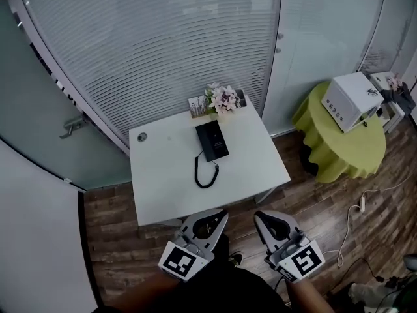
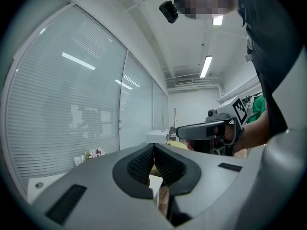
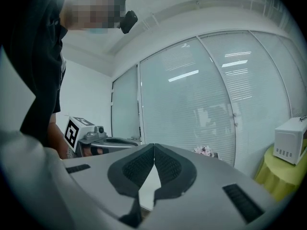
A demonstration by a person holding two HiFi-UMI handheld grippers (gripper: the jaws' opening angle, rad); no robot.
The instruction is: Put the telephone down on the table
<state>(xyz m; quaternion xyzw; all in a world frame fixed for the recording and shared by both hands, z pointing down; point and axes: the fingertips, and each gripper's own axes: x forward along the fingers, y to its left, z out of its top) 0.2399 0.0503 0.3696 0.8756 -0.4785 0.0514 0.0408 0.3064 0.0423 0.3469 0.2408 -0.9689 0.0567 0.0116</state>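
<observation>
1. Head view is showing the black telephone (image 1: pixel 212 141) lying flat mid-frame on the white bench (image 1: pixel 163 175), its coiled cord (image 1: pixel 205 175) trailing below.
2. It is looking rigid, light and smooth; gripping across its narrow sides seems safest.
3. Left gripper (image 1: pixel 222 213) and right gripper (image 1: pixel 258 215) are hovering at the bottom of the frame, fingers pressed together and empty, well apart from the telephone.

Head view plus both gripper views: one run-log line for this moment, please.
telephone: lying on white table, untouched | left gripper: shut, empty, near table's front edge | right gripper: shut, empty, near table's front edge
</observation>
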